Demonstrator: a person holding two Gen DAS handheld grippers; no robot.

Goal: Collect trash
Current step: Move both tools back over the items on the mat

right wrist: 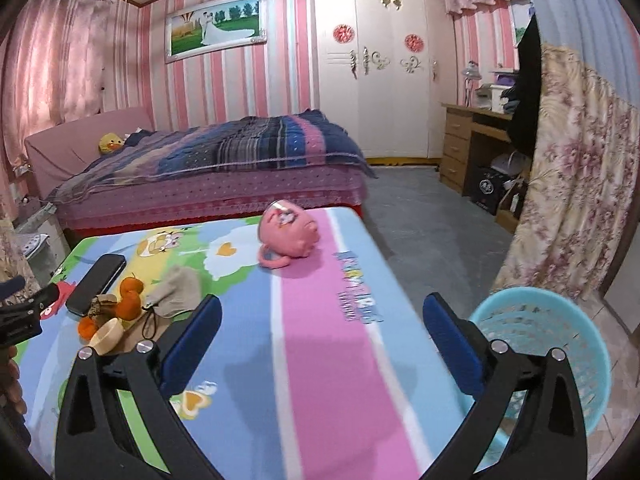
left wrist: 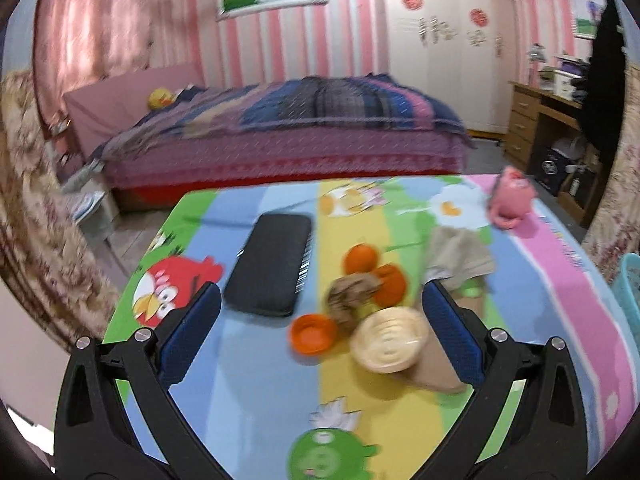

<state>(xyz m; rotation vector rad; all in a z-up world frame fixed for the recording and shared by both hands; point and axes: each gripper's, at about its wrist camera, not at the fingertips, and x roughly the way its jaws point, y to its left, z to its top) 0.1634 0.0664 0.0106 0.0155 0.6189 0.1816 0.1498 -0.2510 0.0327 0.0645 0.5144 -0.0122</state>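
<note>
A pile of trash lies on the cartoon-print table (left wrist: pixel 256 400): a crumpled brown paper ball (left wrist: pixel 352 296), a cream round lid (left wrist: pixel 390 338), an orange cap (left wrist: pixel 312 334), orange peel or fruit (left wrist: pixel 362 258) and crumpled grey-brown paper (left wrist: pixel 456 254). My left gripper (left wrist: pixel 320 304) is open and empty, its fingers either side of the pile, above the table. My right gripper (right wrist: pixel 322 316) is open and empty over the table's pink stripe. A turquoise waste basket (right wrist: pixel 548 344) stands on the floor beside the table's right edge. The pile also shows in the right wrist view (right wrist: pixel 116 312).
A black phone (left wrist: pixel 272 264) lies left of the pile. A pink piggy toy (right wrist: pixel 290 236) sits near the table's far edge. A bed (right wrist: pixel 216 168), a wardrobe (right wrist: pixel 380 68) and a wooden desk (right wrist: pixel 472 140) stand beyond. A floral curtain (right wrist: pixel 576 184) hangs at the right.
</note>
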